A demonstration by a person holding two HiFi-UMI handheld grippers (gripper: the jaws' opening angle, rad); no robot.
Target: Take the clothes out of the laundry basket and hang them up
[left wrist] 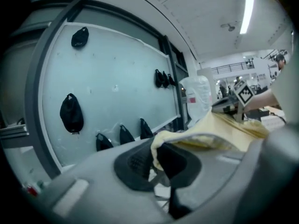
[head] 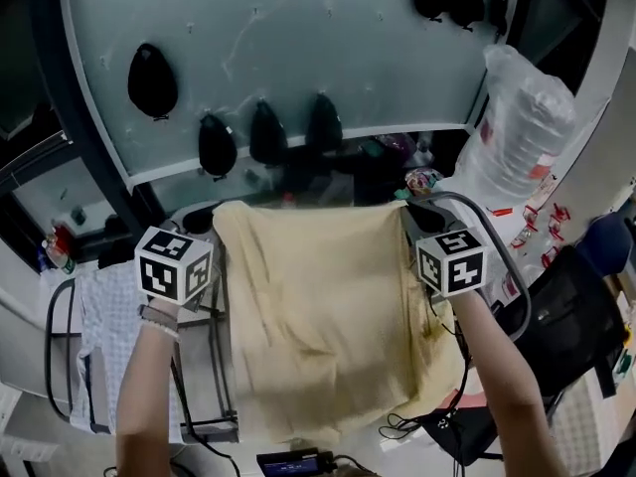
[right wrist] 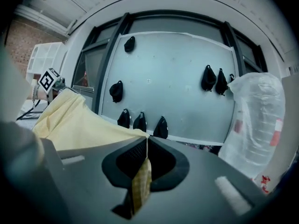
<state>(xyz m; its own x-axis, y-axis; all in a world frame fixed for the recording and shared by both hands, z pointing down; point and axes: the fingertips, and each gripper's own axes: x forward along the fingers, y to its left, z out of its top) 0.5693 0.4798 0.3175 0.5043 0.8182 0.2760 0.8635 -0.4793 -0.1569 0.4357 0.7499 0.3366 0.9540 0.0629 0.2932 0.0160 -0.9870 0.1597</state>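
Observation:
A pale yellow garment (head: pixel 318 316) hangs spread between both grippers in the head view. My left gripper (head: pixel 211 217) is shut on its upper left corner, and my right gripper (head: pixel 409 209) is shut on its upper right corner. The left gripper view shows the jaws of the left gripper (left wrist: pixel 156 155) pinching a folded yellow edge (left wrist: pixel 205 136), with the cloth running off to the right. In the right gripper view the right gripper (right wrist: pixel 146 143) clamps a thin yellow edge, a flap hangs below the jaws, and the garment (right wrist: pixel 70 125) stretches away to the left.
A frosted glass panel (head: pixel 298 38) with several black bags (head: pixel 152 79) stands ahead. A metal drying rack (head: pixel 214 366) with a light checked garment (head: pixel 104 336) is at the lower left. A tall clear plastic bag (head: pixel 527 117) and a black chair (head: pixel 571 316) stand at the right.

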